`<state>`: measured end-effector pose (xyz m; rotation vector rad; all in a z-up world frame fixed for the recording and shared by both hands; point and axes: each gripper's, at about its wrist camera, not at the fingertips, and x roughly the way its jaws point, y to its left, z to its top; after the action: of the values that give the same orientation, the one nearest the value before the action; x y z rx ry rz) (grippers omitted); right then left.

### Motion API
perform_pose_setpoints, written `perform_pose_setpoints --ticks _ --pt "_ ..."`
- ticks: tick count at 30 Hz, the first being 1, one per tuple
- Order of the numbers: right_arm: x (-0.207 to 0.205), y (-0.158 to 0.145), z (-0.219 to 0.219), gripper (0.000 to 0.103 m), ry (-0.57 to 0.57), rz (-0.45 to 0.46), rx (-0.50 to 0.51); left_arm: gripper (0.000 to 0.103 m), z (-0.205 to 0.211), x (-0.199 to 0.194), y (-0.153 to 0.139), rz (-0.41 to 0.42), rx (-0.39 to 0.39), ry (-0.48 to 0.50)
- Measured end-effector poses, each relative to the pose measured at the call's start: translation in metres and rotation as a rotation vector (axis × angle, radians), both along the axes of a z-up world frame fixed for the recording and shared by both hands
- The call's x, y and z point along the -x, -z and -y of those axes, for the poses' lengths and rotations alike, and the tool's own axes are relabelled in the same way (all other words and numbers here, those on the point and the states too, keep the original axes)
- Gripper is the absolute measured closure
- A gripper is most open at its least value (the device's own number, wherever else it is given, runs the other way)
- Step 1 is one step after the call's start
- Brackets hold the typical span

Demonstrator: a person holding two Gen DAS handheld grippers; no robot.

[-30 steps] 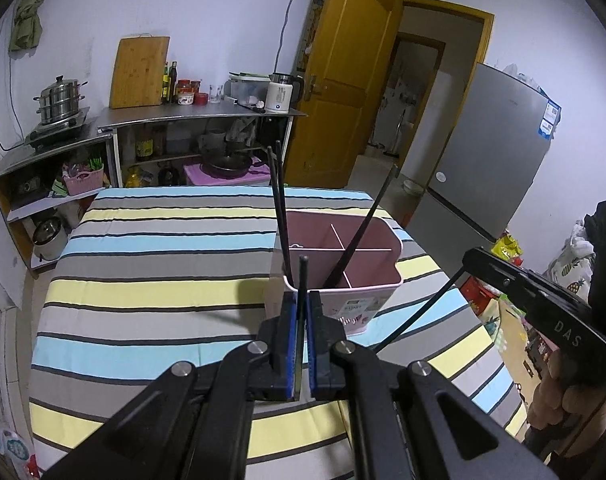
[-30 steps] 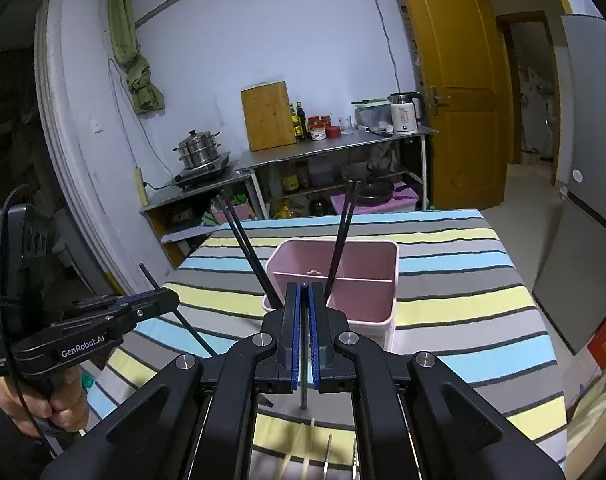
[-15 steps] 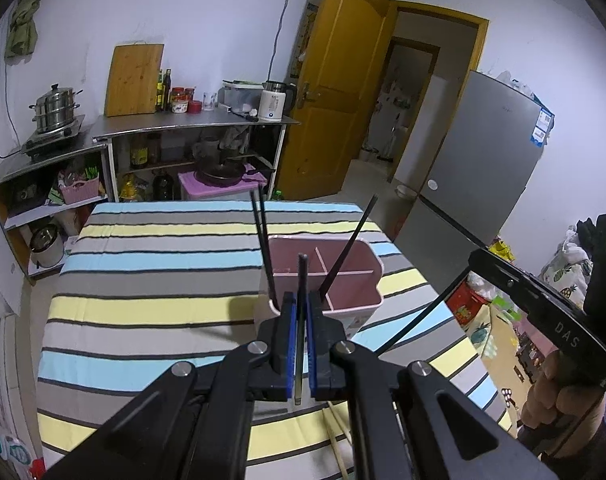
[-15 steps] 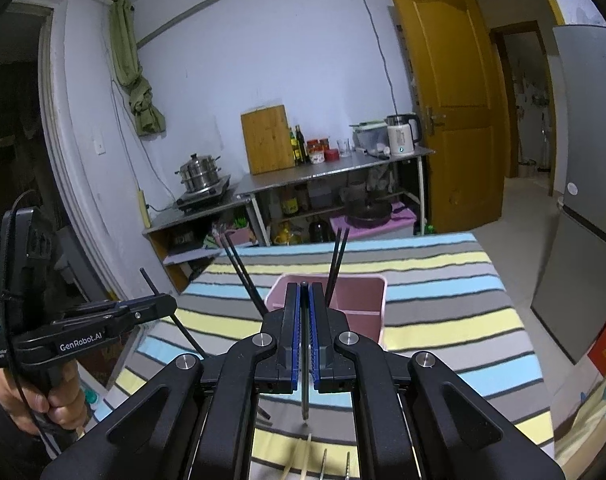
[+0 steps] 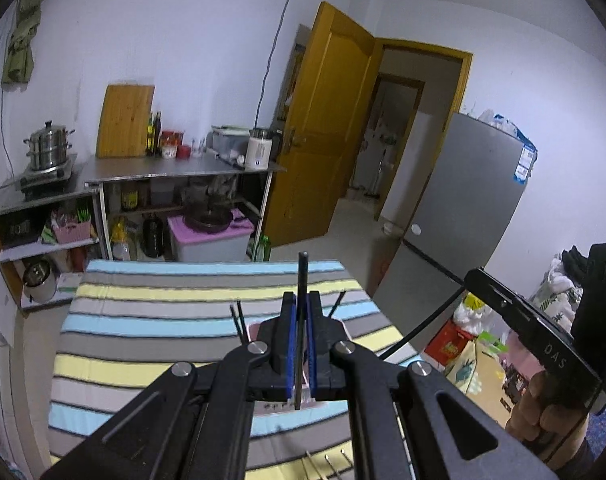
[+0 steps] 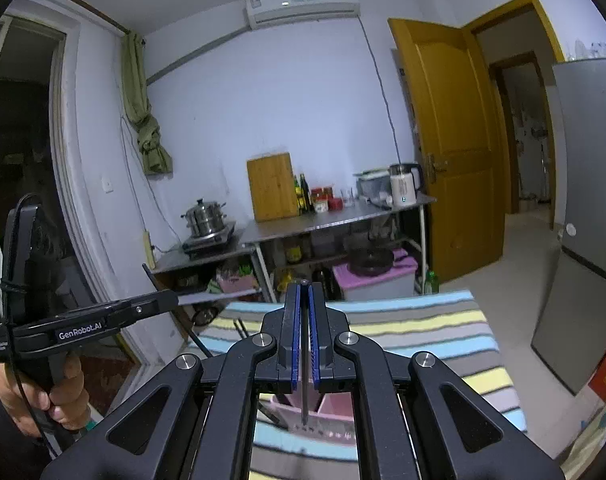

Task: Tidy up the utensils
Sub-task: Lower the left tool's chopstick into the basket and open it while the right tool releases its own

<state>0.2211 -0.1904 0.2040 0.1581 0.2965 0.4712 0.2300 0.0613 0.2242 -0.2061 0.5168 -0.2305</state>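
Both grippers hang above the table [image 5: 151, 320], whose striped cloth of blue, yellow and grey bands ends in a straight far edge at twelve o'clock in the left wrist view and a right edge falling away at three o'clock toward open pale floor. The left gripper [image 5: 299, 300] is clenched on a thin, straight black chopstick [image 5: 302, 276] that stands upright between its blue pads, its top rising past the fingertips and its lower end showing beneath them. The right gripper [image 6: 304, 292] is likewise pinched shut on a second black chopstick [image 6: 304, 392], a slim rod hanging down between the pads toward six o'clock. The pink utensil holder [image 6: 331, 406], smooth plastic and box-shaped with an inner divider, sits on the cloth right under both grippers, mostly hidden by their dark matte linkages; more black chopsticks [image 5: 239, 318] lean out of it at ten o'clock. Loose thin utensils [image 5: 327, 466] lie on the cloth near six o'clock, too small to tell apart. Beyond the table, a steel shelf unit [image 5: 183, 166] lines the wall at eleven o'clock, and a grey refrigerator [image 5: 463, 208] stands at two o'clock beside an open wooden door [image 5: 323, 128].
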Motion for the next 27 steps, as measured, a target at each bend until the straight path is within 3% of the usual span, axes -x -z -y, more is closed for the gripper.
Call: perform_pose_setpoints --ticks 8,27 --pt "-0.019 -0.001 -0.010 0.099 0.007 0.015 -0.009 0.098 0.000 -0.022 -0.003 0.026 0.002 -0.012" --pt "-0.062 0.060 -0.025 0.099 0.018 -0.102 0.021 0.098 -0.011 -0.061 0.053 -0.053 0.055 -0.044"
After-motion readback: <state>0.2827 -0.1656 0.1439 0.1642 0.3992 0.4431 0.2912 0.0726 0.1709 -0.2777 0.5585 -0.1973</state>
